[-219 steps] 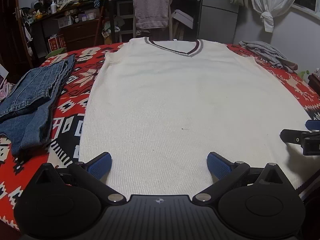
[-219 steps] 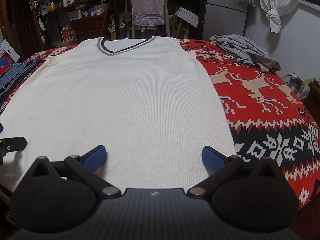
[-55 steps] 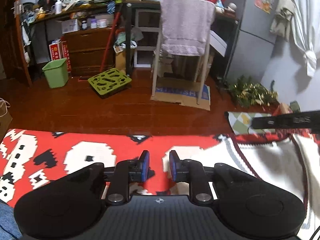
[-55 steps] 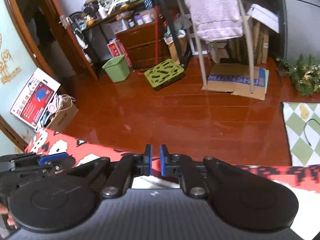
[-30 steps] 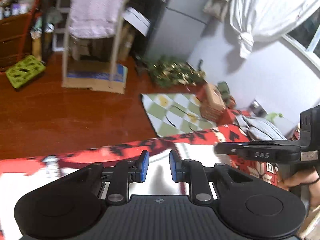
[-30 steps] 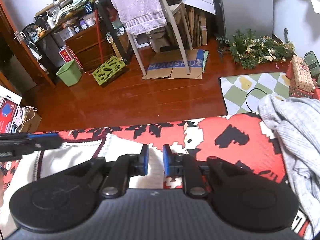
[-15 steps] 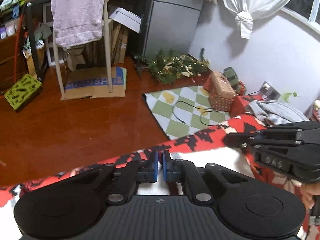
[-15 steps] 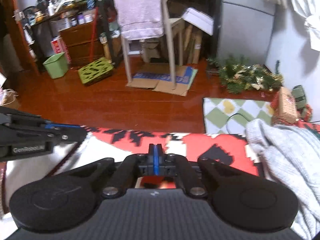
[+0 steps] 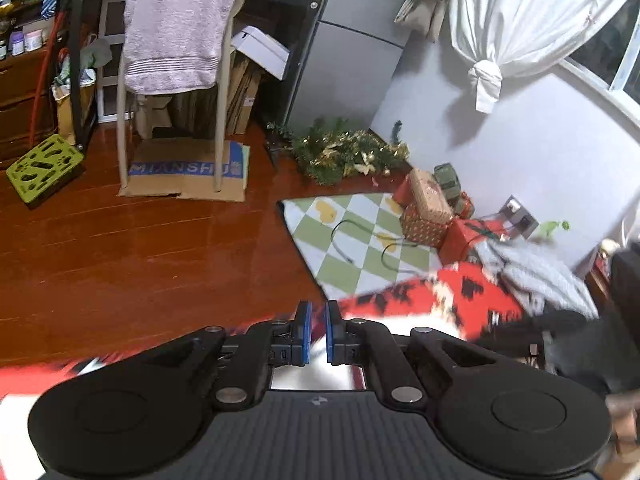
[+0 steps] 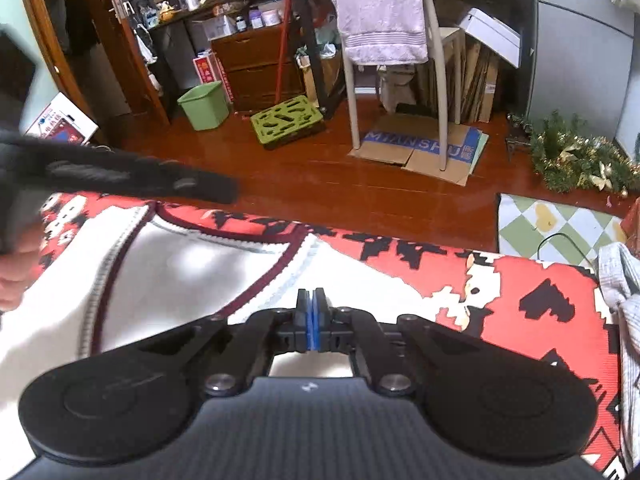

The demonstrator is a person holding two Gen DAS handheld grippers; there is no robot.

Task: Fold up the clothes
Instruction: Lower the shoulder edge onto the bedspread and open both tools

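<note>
The cream knit vest (image 10: 160,288) with maroon V-neck trim lies on the red patterned blanket (image 10: 520,292), collar at the bed's far edge. My right gripper (image 10: 311,320) sits over the vest's right shoulder with its blue pads pressed fully together; no cloth shows between them. My left gripper (image 9: 316,334) is nearly closed, with a narrow slit holding blurred striped and white vest cloth (image 9: 400,320). In the right wrist view, the left gripper (image 10: 228,192) reaches in blurred from the left above the collar, held by a hand (image 10: 16,276).
A grey garment (image 9: 540,276) lies crumpled on the bed's right side. Beyond the bed edge is a drop to the wooden floor (image 10: 320,176). A chair draped with a towel (image 10: 380,12), a checked mat (image 9: 360,232) and room clutter stand further off.
Both views have swung since half a second ago; the left gripper is moving and blurred, its slit slightly wider. The right gripper stays shut and now looks further left along the collar.
</note>
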